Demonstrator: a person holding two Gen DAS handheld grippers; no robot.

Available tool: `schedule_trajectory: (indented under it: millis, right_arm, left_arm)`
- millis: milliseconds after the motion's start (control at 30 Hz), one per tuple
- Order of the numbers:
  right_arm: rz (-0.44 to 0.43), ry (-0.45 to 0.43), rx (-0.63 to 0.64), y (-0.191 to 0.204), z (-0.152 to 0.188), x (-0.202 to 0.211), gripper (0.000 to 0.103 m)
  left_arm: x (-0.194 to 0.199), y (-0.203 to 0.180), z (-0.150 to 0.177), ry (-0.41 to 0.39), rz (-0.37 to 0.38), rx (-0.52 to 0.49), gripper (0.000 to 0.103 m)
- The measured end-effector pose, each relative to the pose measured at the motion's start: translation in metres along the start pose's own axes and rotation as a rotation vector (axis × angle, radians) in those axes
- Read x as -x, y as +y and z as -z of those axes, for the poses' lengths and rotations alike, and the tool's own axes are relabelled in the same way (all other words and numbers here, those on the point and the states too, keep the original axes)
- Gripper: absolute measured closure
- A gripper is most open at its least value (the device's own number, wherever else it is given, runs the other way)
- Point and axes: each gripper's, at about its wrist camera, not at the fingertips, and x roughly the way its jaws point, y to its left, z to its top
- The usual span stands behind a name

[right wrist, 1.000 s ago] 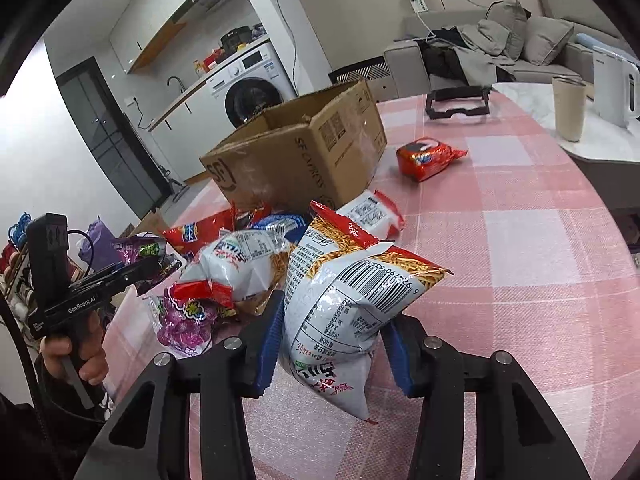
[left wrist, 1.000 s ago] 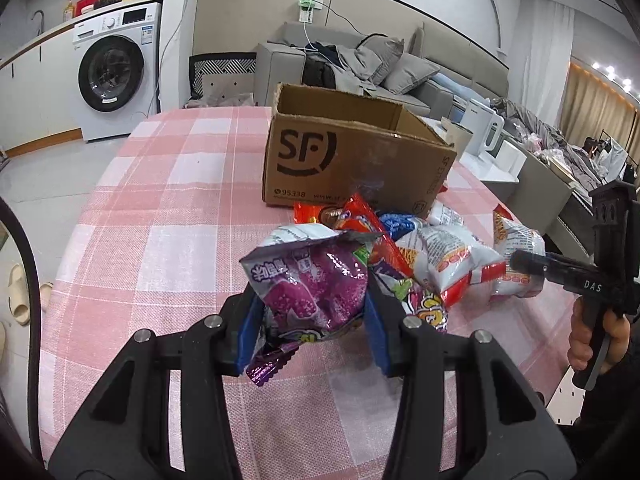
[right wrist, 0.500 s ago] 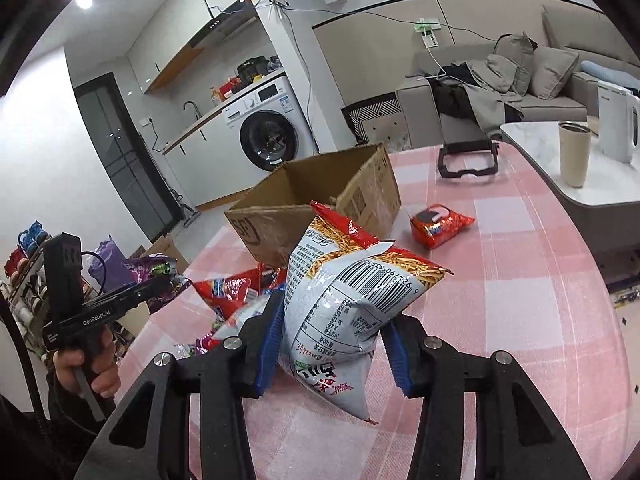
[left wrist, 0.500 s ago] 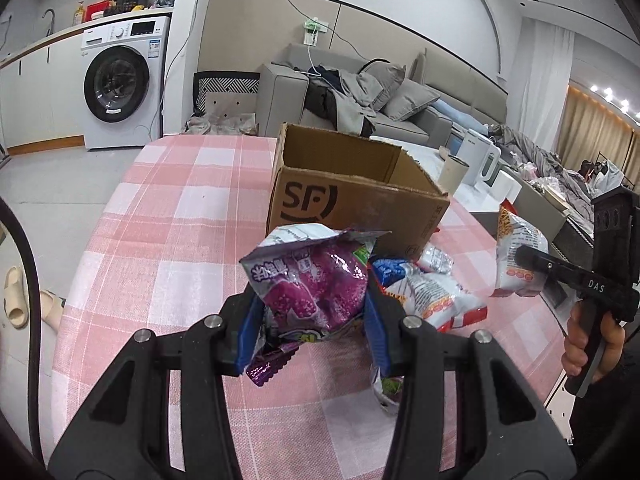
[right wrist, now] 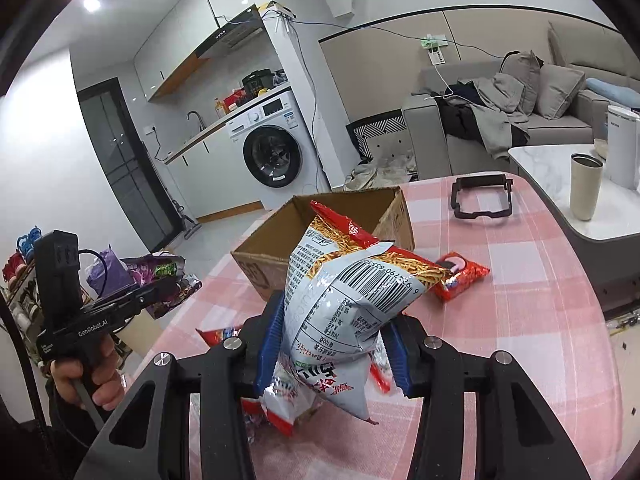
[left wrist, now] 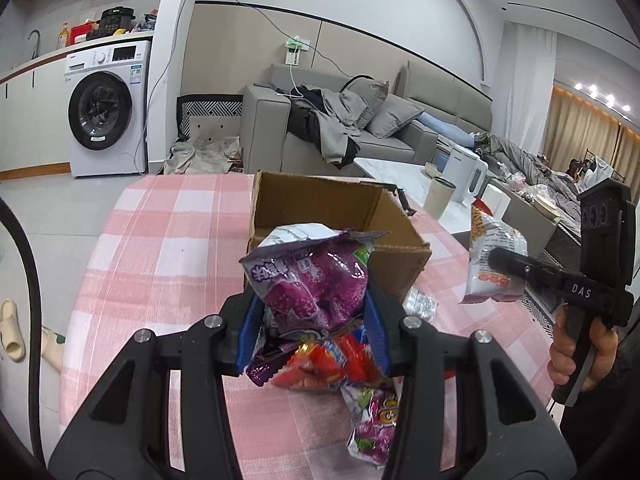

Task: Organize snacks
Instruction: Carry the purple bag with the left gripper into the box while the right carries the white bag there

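Left wrist view: the left gripper [left wrist: 314, 330] is clamped on a purple snack bag [left wrist: 310, 280], now lifted clear of the snack pile [left wrist: 340, 364] on the table [left wrist: 160, 248]. The right gripper [right wrist: 332, 354] likewise pinches a white noodle-snack bag [right wrist: 344, 304], raised too. Just beyond stands the open cardboard box [left wrist: 332, 208], likely their destination.
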Motion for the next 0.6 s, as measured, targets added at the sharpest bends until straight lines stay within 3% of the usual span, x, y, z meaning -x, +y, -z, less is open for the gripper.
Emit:
schedule_trajectory:
  millis: [600]
  right_arm:
    - [0.013,-0.020,0.037,0.026,-0.050,-0.034,0.057]
  left_arm:
    - [-0.040,-0.010,-0.061,-0.025,-0.012,-0.049,0.061]
